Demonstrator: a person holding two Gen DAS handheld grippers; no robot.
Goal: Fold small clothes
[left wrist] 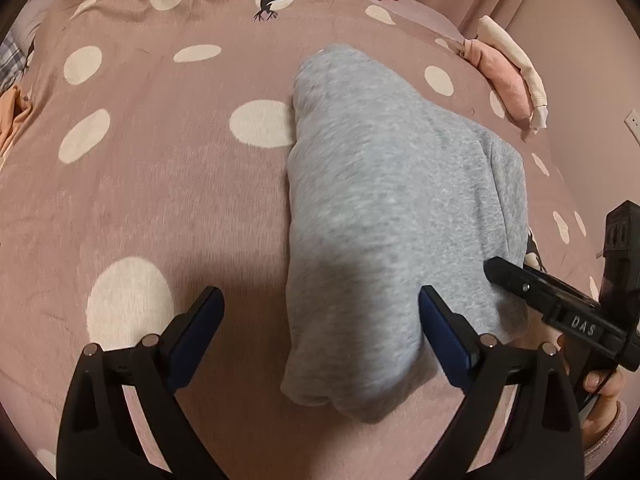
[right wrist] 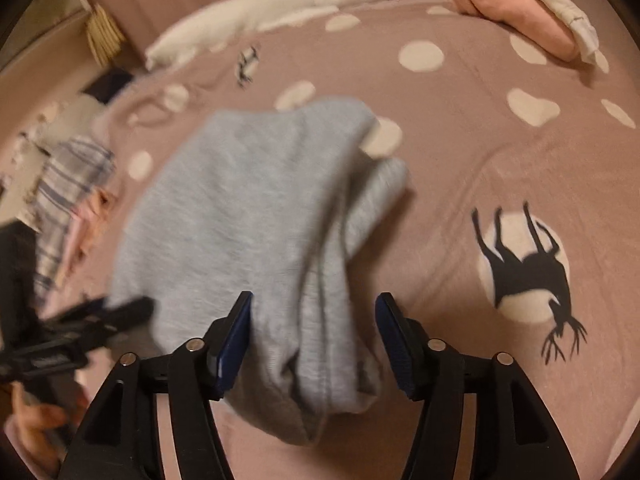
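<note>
A folded grey garment lies on the pink spotted blanket. My left gripper is open, its right finger resting against the garment's near left part and its left finger over bare blanket. In the right wrist view the grey garment lies in layers, and my right gripper is open with the garment's near end between its fingers. The right gripper also shows in the left wrist view at the garment's right edge. The left gripper shows blurred in the right wrist view.
A pink folded garment with a cream one on it lies at the far right. A white goose plush lies at the head of the bed. Plaid and orange clothes lie at the left. A deer print marks the blanket.
</note>
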